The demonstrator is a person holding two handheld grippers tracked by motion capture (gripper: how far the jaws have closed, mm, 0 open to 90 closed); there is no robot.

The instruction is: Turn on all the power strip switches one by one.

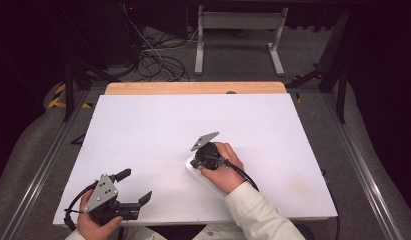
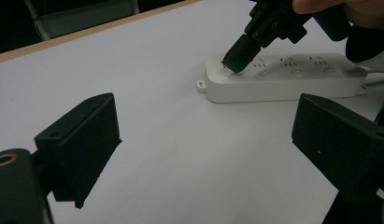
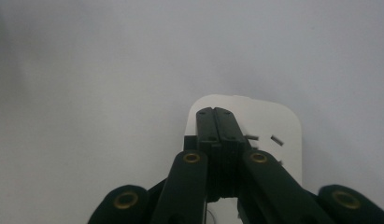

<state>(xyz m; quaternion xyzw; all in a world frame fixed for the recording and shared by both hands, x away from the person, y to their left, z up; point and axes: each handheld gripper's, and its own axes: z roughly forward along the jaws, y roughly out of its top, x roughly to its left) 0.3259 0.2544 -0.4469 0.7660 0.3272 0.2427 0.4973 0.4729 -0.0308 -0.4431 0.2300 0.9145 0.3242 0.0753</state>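
- In the high view we hold the right tongs point(image 1: 195, 162) a little right of the middle of the white surface point(image 1: 158, 125), tipped downward onto the near-left end of a white power strip point(image 1: 193, 172).
- The power strip lies flat on the surface, running from the tongs' tip back under our right hand point(image 1: 224, 167) and sleeve point(image 1: 258, 210), so most of it is covered in that view.
- From the left gripper view we see the power strip point(image 2: 283, 81) at full length: a long white bar with a row of sockets and round buttons on top and a small mounting tab at its end.
- There the right tongs point(image 2: 235, 60) come down steeply, and their black tip meets the top of the strip at its end socket, near the tab.
- The right tongs are clenched: in the right gripper view the two jaws point(image 3: 216, 126) lie pressed flat together with nothing between them, over the rounded end of the power strip point(image 3: 273, 121).
- The left tongs point(image 1: 134, 186) rest at the near-left corner of the surface in our left hand point(image 1: 93, 222), well apart from the strip.
- The left tongs are released: their two black pads point(image 2: 84, 140) stand wide, with bare surface between them.
- A cable point(image 1: 245, 176) trails from the right tongs across our wrist.
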